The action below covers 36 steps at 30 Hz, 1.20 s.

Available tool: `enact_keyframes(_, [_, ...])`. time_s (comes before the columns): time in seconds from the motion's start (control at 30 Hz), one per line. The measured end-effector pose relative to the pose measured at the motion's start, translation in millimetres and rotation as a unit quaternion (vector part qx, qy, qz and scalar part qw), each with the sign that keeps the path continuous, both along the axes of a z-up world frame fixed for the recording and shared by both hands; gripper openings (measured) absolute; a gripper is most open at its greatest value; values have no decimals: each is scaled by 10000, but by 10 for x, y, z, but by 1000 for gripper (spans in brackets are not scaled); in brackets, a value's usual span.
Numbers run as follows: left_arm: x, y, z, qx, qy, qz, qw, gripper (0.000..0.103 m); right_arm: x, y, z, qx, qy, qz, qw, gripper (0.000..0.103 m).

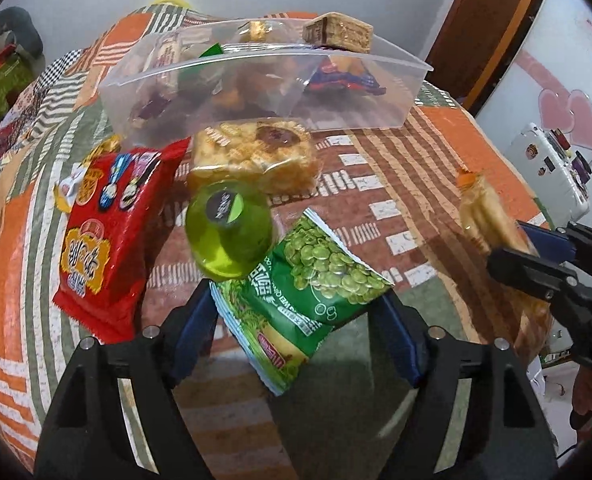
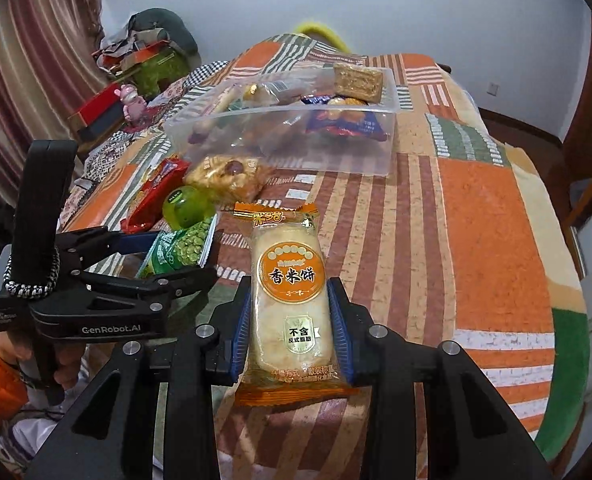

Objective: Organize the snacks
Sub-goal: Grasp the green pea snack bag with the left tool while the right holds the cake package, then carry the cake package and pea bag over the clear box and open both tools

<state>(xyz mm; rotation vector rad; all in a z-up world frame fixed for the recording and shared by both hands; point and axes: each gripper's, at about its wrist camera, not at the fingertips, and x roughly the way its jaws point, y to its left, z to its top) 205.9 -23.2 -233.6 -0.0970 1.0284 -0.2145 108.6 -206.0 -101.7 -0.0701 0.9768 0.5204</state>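
Observation:
My left gripper [image 1: 296,300] is shut on a green pea snack bag [image 1: 299,296], held between its blue pads above the table; it also shows in the right wrist view [image 2: 180,252]. My right gripper [image 2: 292,316] is shut on an orange rice cracker pack [image 2: 288,300], lifted above the table; in the left wrist view the pack [image 1: 487,216] is at the right. A clear plastic bin [image 1: 256,80] with several snacks stands at the back, also seen in the right wrist view [image 2: 280,136].
On the patchwork tablecloth [image 1: 395,160] lie a red snack bag [image 1: 108,236], a green jelly cup [image 1: 228,236] and a puffed rice cake pack [image 1: 256,156]. A block-shaped snack [image 1: 337,34] rests on the bin's far rim. Boxes and clutter [image 2: 136,68] sit beyond the table's left.

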Motion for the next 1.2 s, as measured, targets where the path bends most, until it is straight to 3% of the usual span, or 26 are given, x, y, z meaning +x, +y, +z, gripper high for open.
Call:
enact_keyframes(0.07, [9,-23,-5,12,-38,-59,10000,76,18,-11,-23,0,31,-14,10000,33])
enact_keyframes(0.13, [12,-32,0,-32,-91,-132,9999,66,25,-20,-39,16,54,-31,10000,33])
enact_keyframes(0.2, [-2,-15,21,-141,-121,-198,9996,49,28,-26,-51,16,64,-50,10000,33])
enact_keyframes(0.3, [-23,-13,53,-230,-144,-251,9993,40,28,-35,-50,32,68,-71,9999,33])
enact_keyframes(0.77, [-186,55,569,-215,-757,-230,9966,38,137,-82,215,202,-269,-192,9992,33])
enact_keyframes(1.2, [149,346,1069,-107,-1323,70,9911,38,463,110,576,303,-861,-158,9957,33])
